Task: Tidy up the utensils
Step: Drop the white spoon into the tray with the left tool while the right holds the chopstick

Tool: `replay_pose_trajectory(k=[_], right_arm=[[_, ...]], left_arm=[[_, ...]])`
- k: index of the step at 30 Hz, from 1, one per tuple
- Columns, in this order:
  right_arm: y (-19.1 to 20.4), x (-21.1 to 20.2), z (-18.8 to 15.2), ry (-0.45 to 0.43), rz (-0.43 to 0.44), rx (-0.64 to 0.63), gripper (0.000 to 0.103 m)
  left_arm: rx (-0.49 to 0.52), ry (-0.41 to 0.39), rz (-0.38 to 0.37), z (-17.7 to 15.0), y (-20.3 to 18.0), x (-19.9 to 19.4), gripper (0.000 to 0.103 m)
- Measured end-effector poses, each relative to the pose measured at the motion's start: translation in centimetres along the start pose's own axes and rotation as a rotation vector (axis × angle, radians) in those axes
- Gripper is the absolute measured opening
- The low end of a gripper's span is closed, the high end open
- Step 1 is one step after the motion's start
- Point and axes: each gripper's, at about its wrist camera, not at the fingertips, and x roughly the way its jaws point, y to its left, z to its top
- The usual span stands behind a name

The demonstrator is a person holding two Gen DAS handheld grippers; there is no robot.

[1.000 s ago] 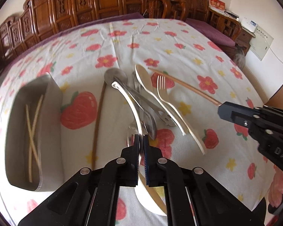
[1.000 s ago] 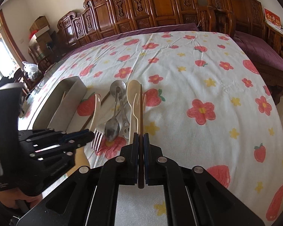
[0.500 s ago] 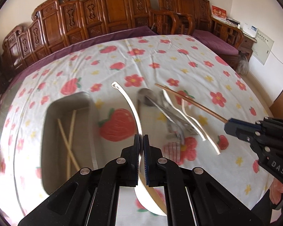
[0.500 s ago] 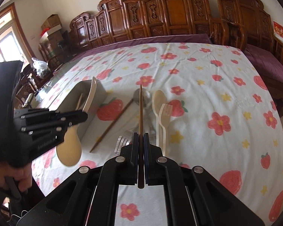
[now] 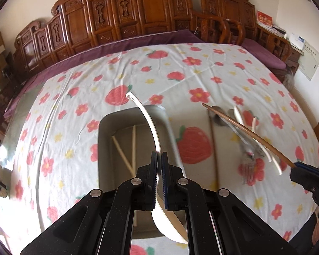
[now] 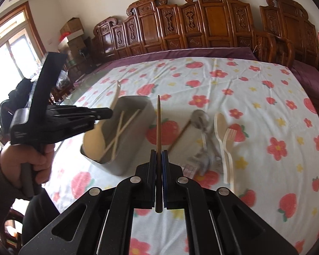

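Overhead: left gripper [image 5: 159,159] pinching cream plastic ladle-spoon [image 5: 147,119] mid-handle (light, stiff, slick) above grey rectangular bin [image 5: 103,127]; right gripper [image 6: 158,157] clamping brown wooden chopstick [image 6: 158,123] near butt.

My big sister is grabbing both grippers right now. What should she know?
Left tool: shut on the cream plastic ladle spoon, held above the grey rectangular bin.
Right tool: shut on the dark brown wooden chopstick, in the air.
Done: two pale chopsticks lie crossed in the bin.
Left: on the strawberry tablecloth wait a second brown chopstick, the blurred metal utensils, a cream spoon and a cream fork. Likely next: lower both held pieces into the bin.
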Motion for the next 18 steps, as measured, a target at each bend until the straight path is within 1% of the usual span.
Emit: replay_pose_trajectory(k=[3,6,10,12,18], right_arm=[[1.7,0.8,0.1,0.007,0.005,-0.006,0.006],[2.8,1.3,0.2,0.012,-0.01,-0.012,0.006],[4.0,2.2,0.6,0.015,-0.01,-0.003,0.006],[4.7,2.7,0.8,0.017,-0.009,-0.004,0.006],[6.9,4.9,1.5,0.034,-0.013,-0.001,0.006]], left_arm=[[0.0,0.008,0.002,-0.2,0.8,0.6,0.004],[-0.012,0.022,-0.002,-0.4,1.7,1.3,0.004],[-0.027,0.01,-0.014,-0.9,2.9,1.0,0.013],[-0.038,-0.009,-0.021,-1.4,3.6,0.3,0.023],[-0.047,-0.067,-0.027,-3.1,5.9,-2.4,0.024]])
